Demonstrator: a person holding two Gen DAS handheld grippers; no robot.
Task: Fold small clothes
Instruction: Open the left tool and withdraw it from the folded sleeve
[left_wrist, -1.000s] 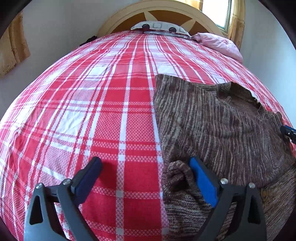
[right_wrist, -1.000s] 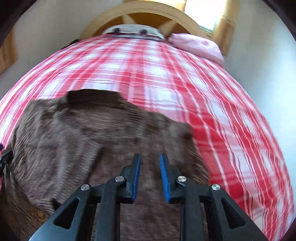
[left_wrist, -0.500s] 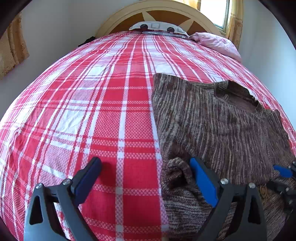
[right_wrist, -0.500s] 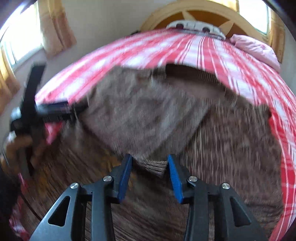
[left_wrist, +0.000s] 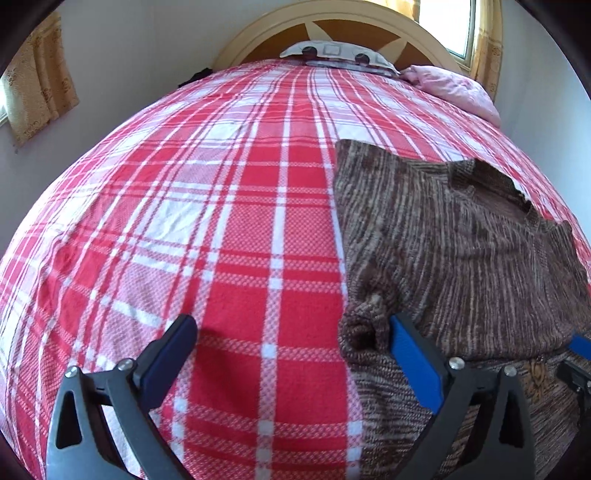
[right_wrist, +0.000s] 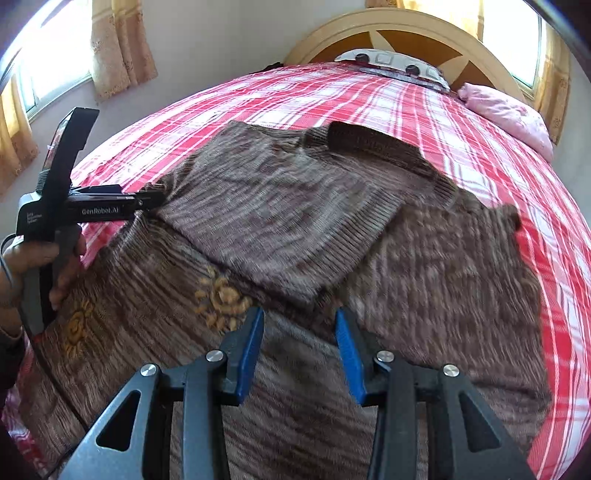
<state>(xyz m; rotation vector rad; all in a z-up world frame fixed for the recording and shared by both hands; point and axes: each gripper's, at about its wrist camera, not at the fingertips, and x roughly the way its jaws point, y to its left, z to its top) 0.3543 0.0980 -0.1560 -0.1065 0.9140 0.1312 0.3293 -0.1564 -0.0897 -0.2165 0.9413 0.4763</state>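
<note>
The sweater (right_wrist: 280, 221) was blurred; its lower part ran past the bottom edge in both views.

A home bedroom: plaid-covered bed (left_wrist: 229, 229), wooden headboard (right_wrist: 406, 40), curtains (right_wrist: 118, 44)

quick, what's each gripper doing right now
left gripper: open, holding nothing, one finger resting by the brown sweater edge
right gripper: open, empty, over the sweater

You face a bed (left_wrist: 221, 229) under a red and white checked cover, its arched wooden headboard (right_wrist: 413, 35) against a pale wall (left_wrist: 147, 40). Daylight enters bright windows (right_wrist: 48, 55) hung with yellowish curtains (right_wrist: 122, 48). A pink pillow (right_wrist: 509, 114) lies near the headboard.
</note>
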